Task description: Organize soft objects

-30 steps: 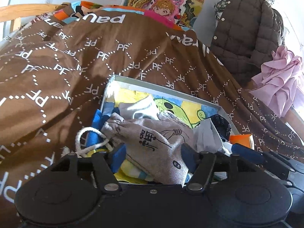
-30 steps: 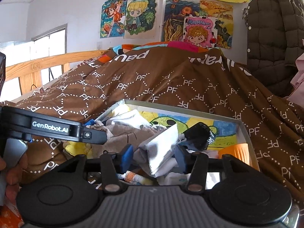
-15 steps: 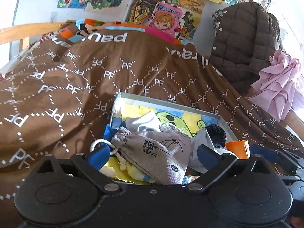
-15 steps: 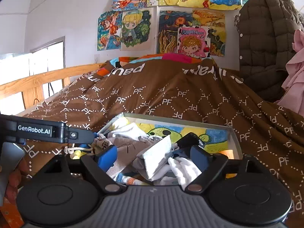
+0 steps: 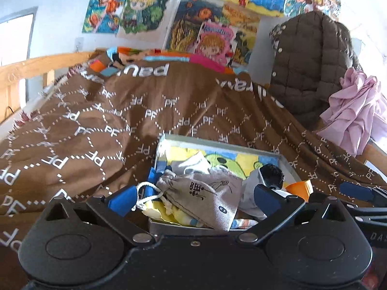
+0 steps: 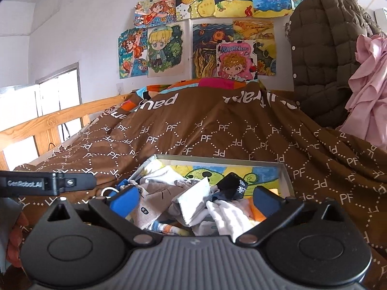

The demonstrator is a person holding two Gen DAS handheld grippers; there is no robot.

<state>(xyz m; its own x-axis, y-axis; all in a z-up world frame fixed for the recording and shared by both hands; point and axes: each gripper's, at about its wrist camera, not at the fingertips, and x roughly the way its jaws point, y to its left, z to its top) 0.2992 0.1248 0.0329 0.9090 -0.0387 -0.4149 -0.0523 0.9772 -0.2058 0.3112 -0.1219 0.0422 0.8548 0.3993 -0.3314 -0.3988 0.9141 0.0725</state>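
Observation:
A shallow grey box with a cartoon-print bottom lies on the brown bedspread and holds several soft items. A grey drawstring pouch lies at its near left. A folded white cloth, a black rolled sock and a white cloth lie in the middle. An orange item sits at the right. My left gripper is open above the box's near edge, empty. My right gripper is open, empty, just behind the near edge.
The brown "PF" bedspread covers the bed around the box. A wooden bed rail runs along the left. A brown quilted jacket and pink cloth hang at the right. Drawings cover the wall behind.
Both grippers have opened, letting go of the pouch and the white cloth, and have drawn back and up from the box. The items stay in the box.

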